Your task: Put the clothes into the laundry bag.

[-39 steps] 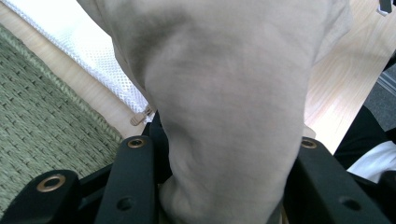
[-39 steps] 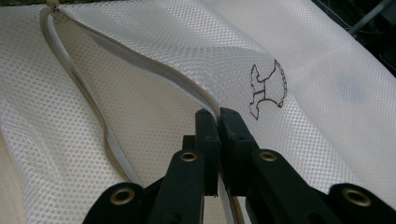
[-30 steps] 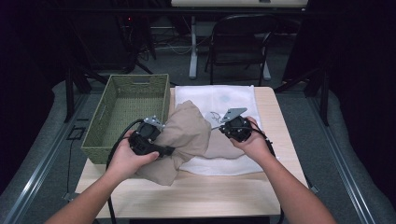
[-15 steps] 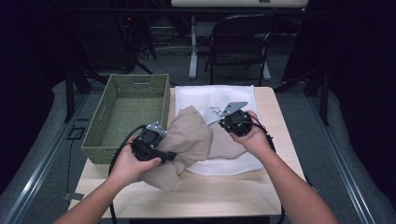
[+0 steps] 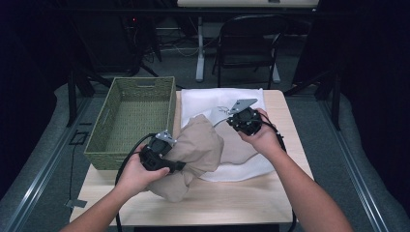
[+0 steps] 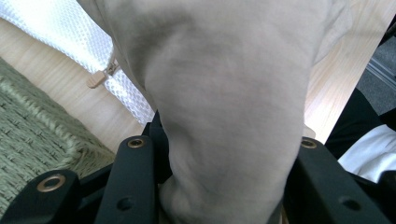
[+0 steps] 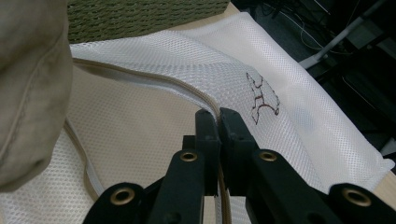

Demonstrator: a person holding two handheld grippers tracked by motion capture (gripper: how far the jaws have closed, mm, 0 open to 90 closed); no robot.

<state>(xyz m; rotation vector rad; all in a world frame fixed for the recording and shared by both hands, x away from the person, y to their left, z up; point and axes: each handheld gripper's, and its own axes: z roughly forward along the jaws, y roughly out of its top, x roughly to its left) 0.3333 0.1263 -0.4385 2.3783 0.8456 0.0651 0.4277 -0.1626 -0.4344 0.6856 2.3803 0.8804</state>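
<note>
A white mesh laundry bag (image 5: 227, 99) lies on the wooden table, its zipped mouth facing the person. A bunched tan garment (image 5: 196, 147) sits at that mouth, partly inside it. My left gripper (image 5: 176, 164) is shut on the tan garment (image 6: 224, 93), whose thick fold fills the space between the jaws. My right gripper (image 5: 223, 120) is shut on the bag's tan-trimmed upper edge (image 7: 212, 109) and holds it lifted above the lower layer. A small dark logo (image 7: 262, 98) is printed on the mesh (image 7: 224, 70) just past the jaws.
An olive woven basket (image 5: 109, 145) stands on the table's left side, close beside my left hand. A black chair (image 5: 251, 46) and desk legs stand beyond the far edge. Bare wood (image 5: 241, 198) shows along the near edge.
My right gripper has risen a little, lifting the bag's edge higher. My left hand with the tan garment has shifted slightly toward the near left of the table.
</note>
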